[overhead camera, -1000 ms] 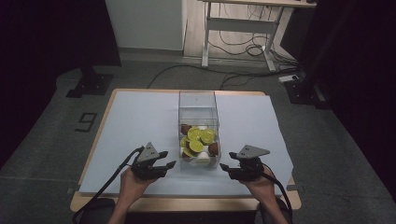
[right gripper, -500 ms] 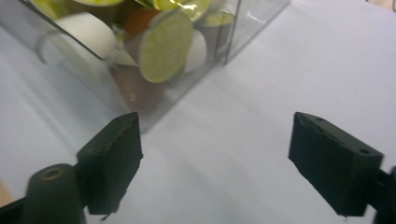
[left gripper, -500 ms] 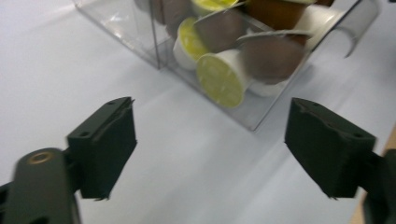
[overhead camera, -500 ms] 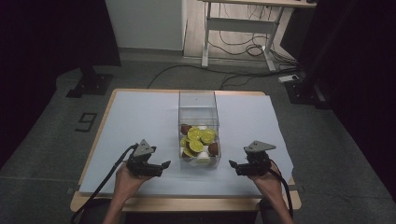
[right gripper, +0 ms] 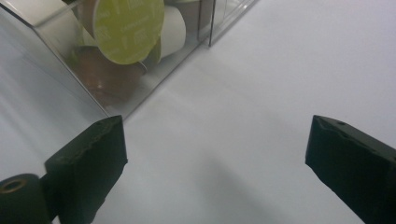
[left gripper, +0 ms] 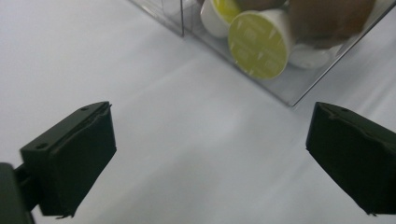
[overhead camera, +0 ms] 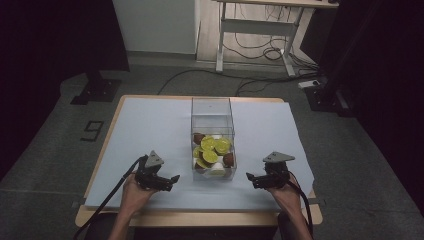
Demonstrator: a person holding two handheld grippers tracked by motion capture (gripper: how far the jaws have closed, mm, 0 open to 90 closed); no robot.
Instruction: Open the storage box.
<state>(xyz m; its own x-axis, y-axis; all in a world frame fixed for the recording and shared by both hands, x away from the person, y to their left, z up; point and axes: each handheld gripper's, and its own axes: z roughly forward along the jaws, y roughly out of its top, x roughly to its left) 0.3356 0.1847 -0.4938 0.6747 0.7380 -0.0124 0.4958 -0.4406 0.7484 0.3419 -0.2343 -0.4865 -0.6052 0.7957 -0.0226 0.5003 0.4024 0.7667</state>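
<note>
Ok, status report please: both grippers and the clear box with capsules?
Left gripper and right gripper: jaws just opened, nothing between them. Clear box upright between them, coffee capsules inside. White table cover bare around it.

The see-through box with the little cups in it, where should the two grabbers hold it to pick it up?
Probably by the clear box 's two long side walls, near the end where the capsules are piled. The left gripper and right gripper sit open on either side of that end, so each could come in sideways and press a flat wall. The walls are smooth and upright, so squeeze evenly.
</note>
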